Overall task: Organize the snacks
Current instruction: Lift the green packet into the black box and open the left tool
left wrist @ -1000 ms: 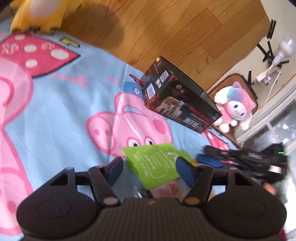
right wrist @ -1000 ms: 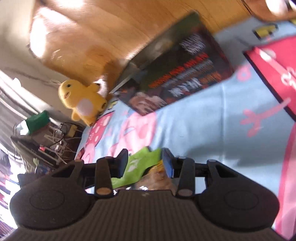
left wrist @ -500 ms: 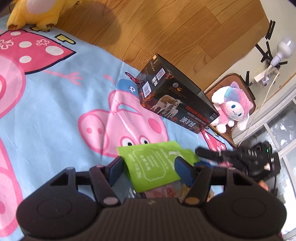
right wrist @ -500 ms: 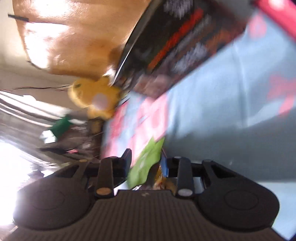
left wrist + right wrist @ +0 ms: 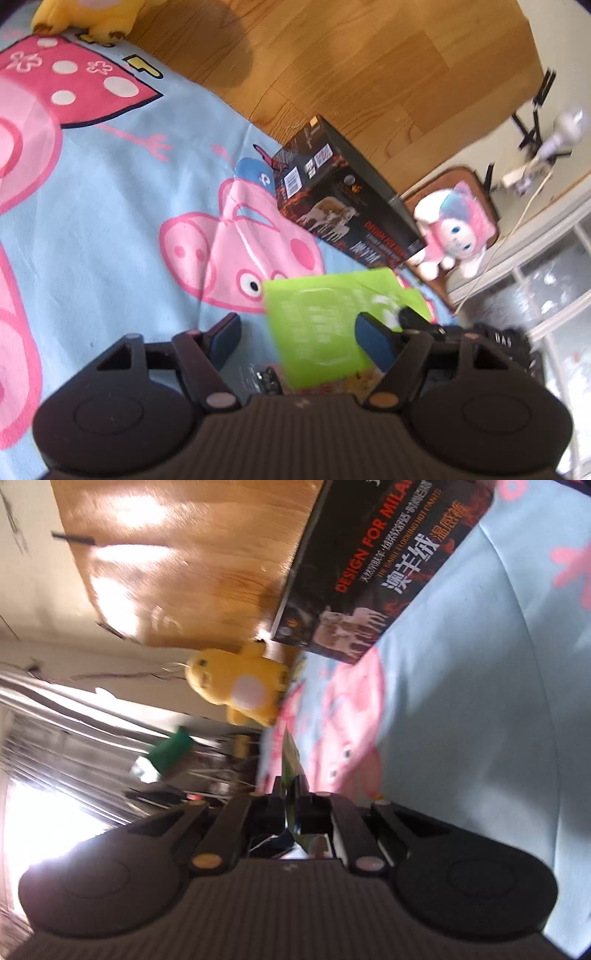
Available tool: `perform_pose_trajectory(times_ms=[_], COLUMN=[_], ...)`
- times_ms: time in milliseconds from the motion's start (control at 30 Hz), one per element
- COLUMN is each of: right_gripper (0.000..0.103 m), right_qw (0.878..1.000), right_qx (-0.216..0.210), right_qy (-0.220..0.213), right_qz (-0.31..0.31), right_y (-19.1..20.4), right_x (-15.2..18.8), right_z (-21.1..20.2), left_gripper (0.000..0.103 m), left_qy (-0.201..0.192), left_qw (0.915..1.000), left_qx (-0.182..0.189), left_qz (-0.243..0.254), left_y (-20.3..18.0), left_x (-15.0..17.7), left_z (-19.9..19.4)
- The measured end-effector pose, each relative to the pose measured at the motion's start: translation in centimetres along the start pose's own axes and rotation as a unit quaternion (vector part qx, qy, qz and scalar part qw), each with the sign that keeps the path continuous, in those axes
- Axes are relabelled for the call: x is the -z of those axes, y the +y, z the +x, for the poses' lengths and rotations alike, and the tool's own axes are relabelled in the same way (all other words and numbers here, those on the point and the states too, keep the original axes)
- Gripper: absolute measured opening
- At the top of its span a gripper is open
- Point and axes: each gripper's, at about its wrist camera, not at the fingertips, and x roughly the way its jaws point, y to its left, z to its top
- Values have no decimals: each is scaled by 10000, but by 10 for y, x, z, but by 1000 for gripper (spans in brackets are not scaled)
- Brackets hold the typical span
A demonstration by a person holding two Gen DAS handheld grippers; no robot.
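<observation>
The right gripper (image 5: 290, 794) has just closed its jaws flat on the green snack packet (image 5: 325, 325), seen edge-on. The left gripper (image 5: 295, 332) has just been opening; its jaws stand wide, seemingly clear of the packet. Beyond lies open blue blanket (image 5: 110, 206), then the dark box (image 5: 343, 206) near the blanket's edge.
</observation>
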Motion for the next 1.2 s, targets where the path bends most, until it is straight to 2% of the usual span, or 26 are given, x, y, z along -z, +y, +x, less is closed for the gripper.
perform_pose_trajectory(times_ms=[133,167,267,333,400,500,633,800,933,967,1000,1067,1100,1133,1167,1200], right_gripper=[7,7,7,7,7,7,9,9,14,19,24,52,58,63,63,63], right_qw=[9982,9980,9985,9985,9983,9936,9726,9283,8885,8729,8500,8040,7832,7694,7595,7584], right_qx=[-479,-514,-470,-443,-286,-40,538,1529,2252,2475,2763,3340,3521,3594,3610,3593], right_qy=[-157,-175,-185,-285,-485,-798,-1335,-1902,-2123,-2176,-2268,-2412,-2490,-2561,-2632,-2669], right_qz=[326,324,232,128,-177,-803,-1823,-2805,-3389,-3597,-3870,-4288,-4479,-4618,-4729,-4738], right_y=[-6,-5,-3,0,11,33,70,93,92,89,87,84,83,82,80,78], right_x=[-1,-3,-5,-7,-12,-19,-34,-61,-81,-85,-85,-82,-78,-75,-70,-66], right_z=[-18,-20,-24,-28,-38,-46,-44,-28,-11,-5,2,12,17,19,19,17], left_gripper=[78,73,47,44,37,37,38,39,41,42,43,44,44,44,44,44], left_qy=[-70,-79,-11,-115,-110,-110,-272,-238,-234,-261,-264,-170,-124,-107,-125,-145], left_qw=[9991,9987,9978,9983,9977,9960,9919,9894,9875,9870,9860,9836,9828,9819,9808,9799], left_qx=[398,498,643,396,455,554,487,392,203,59,-170,-431,-487,-520,-556,-585], left_qz=[-127,-101,149,421,487,694,1144,1375,1544,1584,1641,1742,1775,1816,1865,1902], left_y=[-3,-6,-26,-41,-49,-66,-98,-124,-132,-132,-132,-129,-128,-127,-126,-125], left_x=[-1,-2,-3,-5,-13,-30,-61,-104,-119,-121,-122,-119,-117,-113,-109,-106], left_z=[-4,-4,2,7,12,19,41,92,131,139,147,161,165,166,165,163])
